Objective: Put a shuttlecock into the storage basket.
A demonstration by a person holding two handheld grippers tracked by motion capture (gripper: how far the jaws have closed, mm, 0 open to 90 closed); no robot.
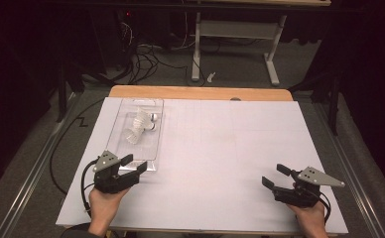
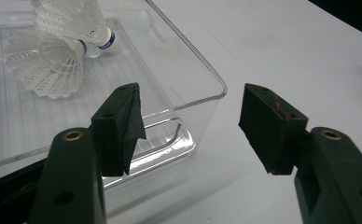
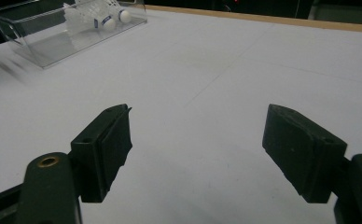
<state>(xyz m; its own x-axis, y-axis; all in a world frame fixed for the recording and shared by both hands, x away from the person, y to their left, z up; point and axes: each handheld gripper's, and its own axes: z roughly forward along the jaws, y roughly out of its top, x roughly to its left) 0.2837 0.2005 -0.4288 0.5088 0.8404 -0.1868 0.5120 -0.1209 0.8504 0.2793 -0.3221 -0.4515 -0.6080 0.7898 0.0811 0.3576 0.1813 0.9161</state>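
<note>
On the white table (image 1: 220, 163) the clear tray (image 1: 153, 106) lay far left holding two shuttlecocks (image 1: 140, 126), and with the left gripper (image 1: 133, 165) gaping at its near rim and the right gripper (image 1: 275, 177) open, empty, well apart, a nudged wall risked sliding the tray.

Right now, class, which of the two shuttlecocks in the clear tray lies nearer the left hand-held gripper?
The lower shuttlecock, feathers fanned toward the left hand-held gripper; the other shuttlecock rests farther back in the tray.

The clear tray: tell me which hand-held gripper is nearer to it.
Left. The left hand-held gripper sits at the clear tray's near end; the right hand-held gripper is far across the table.
</note>
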